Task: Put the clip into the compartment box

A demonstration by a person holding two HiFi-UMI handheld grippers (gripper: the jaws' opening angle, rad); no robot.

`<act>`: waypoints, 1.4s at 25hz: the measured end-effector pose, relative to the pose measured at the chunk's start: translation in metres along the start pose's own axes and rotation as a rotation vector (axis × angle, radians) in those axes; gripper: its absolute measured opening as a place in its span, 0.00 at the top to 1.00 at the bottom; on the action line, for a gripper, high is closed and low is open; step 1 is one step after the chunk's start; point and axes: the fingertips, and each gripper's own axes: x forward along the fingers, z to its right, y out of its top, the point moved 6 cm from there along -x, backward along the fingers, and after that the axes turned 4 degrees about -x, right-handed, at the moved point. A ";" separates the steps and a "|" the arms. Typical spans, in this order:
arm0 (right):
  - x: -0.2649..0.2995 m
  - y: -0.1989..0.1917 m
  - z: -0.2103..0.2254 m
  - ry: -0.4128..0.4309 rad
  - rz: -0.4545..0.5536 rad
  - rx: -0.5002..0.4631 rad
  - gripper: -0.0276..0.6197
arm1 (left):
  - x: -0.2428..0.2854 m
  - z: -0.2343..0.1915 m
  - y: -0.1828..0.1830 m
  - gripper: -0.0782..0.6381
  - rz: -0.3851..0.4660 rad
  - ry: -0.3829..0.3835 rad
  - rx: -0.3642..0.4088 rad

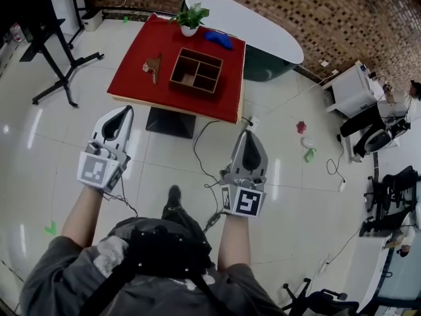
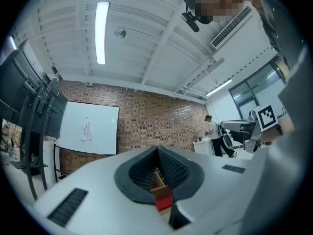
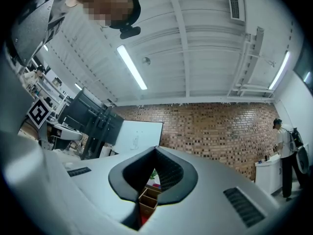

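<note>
The clip (image 1: pixel 153 66) lies on the red worktop (image 1: pixel 135 78), well ahead of your left hand-held gripper (image 1: pixel 123 113) and a touch to its right, with open floor between you and it. It's a small brownish piece with a darker part, lying flat. From here it's too small to make out its jaws or spring.

Just beside it, further right, sits the wooden compartment box (image 1: pixel 197 72), its four open cells facing up. That puts it roughly ahead of the gap between your two tools, so I'd judge it a short carry once the clip is picked up.

Your left hand-held gripper has its pads pressed together on nothing. The right hand-held gripper (image 1: pixel 249 137) looks the same, closed and empty. Both are held out level at the worktop, probably in a ready pose before the approach.

A potted plant (image 1: pixel 191 17) and a blue object (image 1: pixel 218 39) sit beyond the box, clear of your path.
</note>
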 end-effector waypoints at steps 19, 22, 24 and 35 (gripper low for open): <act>0.198 -0.112 0.130 0.112 -0.008 0.050 0.96 | 0.231 -0.031 -0.021 0.84 -0.082 0.141 0.092; 0.221 -0.120 0.126 0.125 -0.022 0.043 0.96 | 0.248 -0.051 -0.029 0.84 -0.090 0.164 0.082; 0.241 -0.126 0.123 0.127 -0.032 0.035 0.96 | 0.263 -0.070 -0.037 0.83 -0.099 0.166 0.082; 0.373 -0.192 0.085 0.074 -0.087 0.013 0.96 | 0.353 -0.189 -0.116 0.63 -0.194 0.106 0.066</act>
